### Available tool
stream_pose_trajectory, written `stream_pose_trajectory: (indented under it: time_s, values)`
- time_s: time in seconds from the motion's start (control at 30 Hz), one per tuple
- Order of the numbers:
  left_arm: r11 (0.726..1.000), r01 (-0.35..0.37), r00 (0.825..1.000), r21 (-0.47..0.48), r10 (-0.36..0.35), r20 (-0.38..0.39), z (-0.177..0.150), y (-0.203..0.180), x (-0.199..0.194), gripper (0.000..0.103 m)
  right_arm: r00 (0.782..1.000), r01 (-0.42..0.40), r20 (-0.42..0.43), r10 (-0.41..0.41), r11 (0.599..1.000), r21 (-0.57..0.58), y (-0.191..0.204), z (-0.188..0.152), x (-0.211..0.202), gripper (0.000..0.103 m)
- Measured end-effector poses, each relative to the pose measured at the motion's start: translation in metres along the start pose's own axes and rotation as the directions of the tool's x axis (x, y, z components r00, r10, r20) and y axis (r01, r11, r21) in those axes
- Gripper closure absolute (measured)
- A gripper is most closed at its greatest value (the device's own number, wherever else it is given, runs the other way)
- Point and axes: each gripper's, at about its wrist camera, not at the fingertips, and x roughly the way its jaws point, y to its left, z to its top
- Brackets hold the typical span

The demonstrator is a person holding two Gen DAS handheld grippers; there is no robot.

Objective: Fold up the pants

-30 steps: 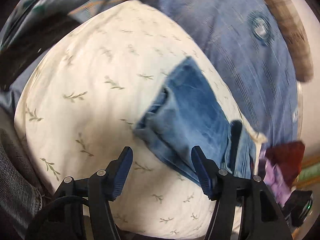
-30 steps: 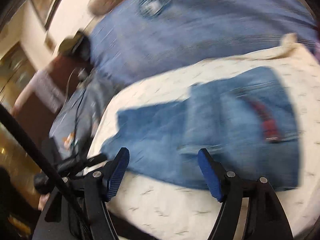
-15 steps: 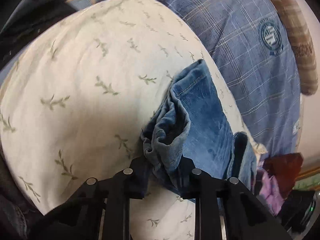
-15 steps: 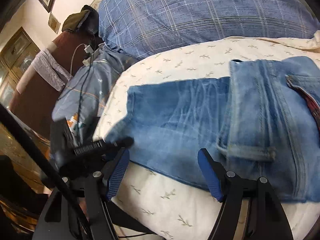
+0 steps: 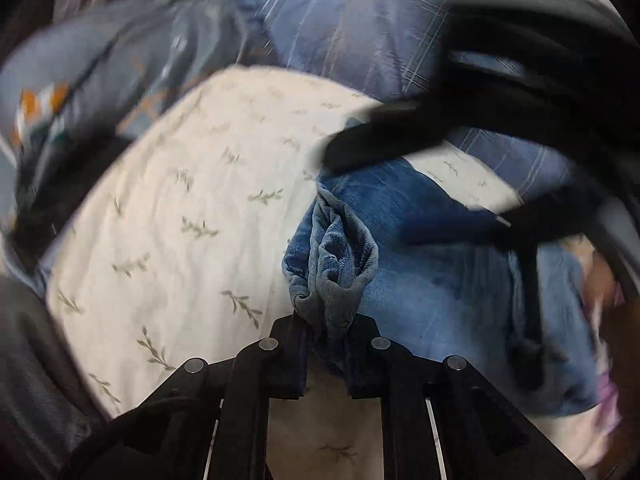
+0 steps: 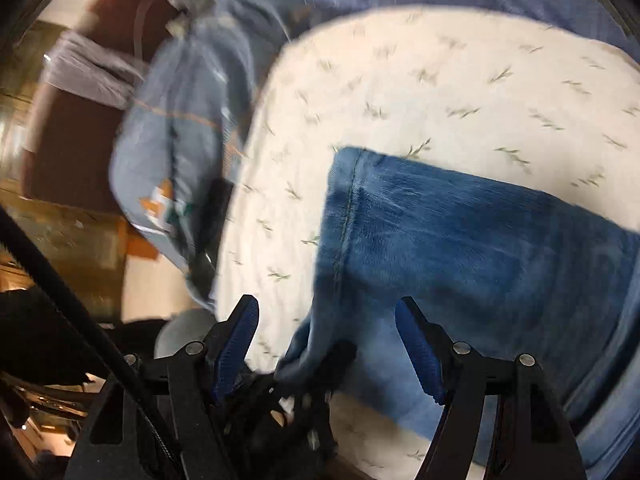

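Item: blue denim pants, lying on a cream leaf-print bed cover; in the left wrist view the bunched hem sits at the centre and the body of the cloth runs off toward 3 o'clock; in the right wrist view the seamed hem edge stands at 12 o'clock from the tongs and the leg spreads toward 3 o'clock.

Left tongs: jaws have just been closing and now stand narrow, clamped on the gathered hem corner; several layers of denim are puckered between them.

Right tongs: jaws wide, blue pads apart, nothing pressed between them; they hover over the near hem edge of the pants, with the left tongs' black frame just below at 6 o'clock; in the left wrist view the right tongs show as a dark blur crossing from 2 o'clock.

Surroundings: blue plaid bedding at 12 o'clock; both views are smeared.

Handling note, as judgement: the step in hand appears to be taking the second hem corner; the right tongs should bite all layers at the far corner, apart from the left grip, so that the hem lifts level; both corners then carry toward the waistband together, keeping the fold line straight.
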Motion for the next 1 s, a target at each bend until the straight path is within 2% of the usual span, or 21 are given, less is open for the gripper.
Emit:
stream_pose_trajectory:
  time_s: [0.1,0.23,0.3,0.33,0.37,0.5,0.6,0.67,0.8,0.9,0.93,1.0]
  values:
    - [0.997,-0.031,0.999,0.065,0.03,0.018,-0.004,-0.012,-0.001,0.093,0.998,0.025,-0.058,-0.027,0.999,-0.026,0.007,0.013,0.018,0.039]
    - [0.992,-0.048,0.999,0.113,0.047,0.018,-0.006,-0.019,0.001,0.094,0.978,0.153,-0.132,-0.164,0.984,-0.093,0.014,0.017,0.038,0.047]
    - [0.992,-0.049,0.999,0.116,0.048,0.01,-0.007,-0.019,0.001,0.095,0.96,0.21,-0.157,-0.232,0.967,-0.143,0.016,0.015,0.046,0.061]
    - [0.992,-0.049,0.999,0.116,0.049,0.005,-0.007,-0.02,0.002,0.095,0.951,0.242,-0.156,-0.266,0.957,-0.161,0.014,0.014,0.045,0.073]
    - [0.992,-0.048,0.999,0.116,0.049,-0.002,-0.006,-0.02,0.003,0.095,0.952,0.241,-0.154,-0.265,0.958,-0.155,0.012,0.014,0.043,0.081]
    - [0.99,-0.047,0.999,0.136,0.046,0.009,-0.004,-0.023,0.001,0.095,0.956,0.238,-0.134,-0.259,0.958,-0.159,0.006,0.006,0.035,0.096]
    - [0.986,-0.024,0.998,0.165,0.016,0.053,-0.005,-0.027,-0.011,0.095,0.973,0.215,-0.052,-0.225,0.966,-0.146,0.009,-0.002,0.013,0.098]
    - [0.981,-0.004,0.993,0.195,-0.019,0.118,-0.005,-0.031,-0.029,0.095,0.984,0.178,0.02,-0.176,0.976,-0.13,0.01,-0.011,-0.013,0.098]
    - [0.962,0.065,0.973,0.266,-0.119,0.195,0.0,-0.045,-0.065,0.095,0.98,0.097,0.182,-0.076,0.989,-0.109,0.002,-0.039,-0.076,0.098]
    - [0.938,0.144,0.949,0.316,-0.221,0.225,0.001,-0.067,-0.099,0.095,0.949,-0.008,0.312,0.038,0.995,-0.096,-0.011,-0.066,-0.127,0.098]
    - [0.927,0.15,0.943,0.343,-0.239,0.233,0.001,-0.08,-0.108,0.095,0.927,-0.051,0.365,0.082,0.994,-0.095,-0.021,-0.079,-0.148,0.098]
    - [0.902,0.163,0.932,0.4,-0.273,0.238,-0.001,-0.106,-0.123,0.095,0.889,-0.089,0.443,0.117,0.993,-0.084,-0.034,-0.095,-0.174,0.098]
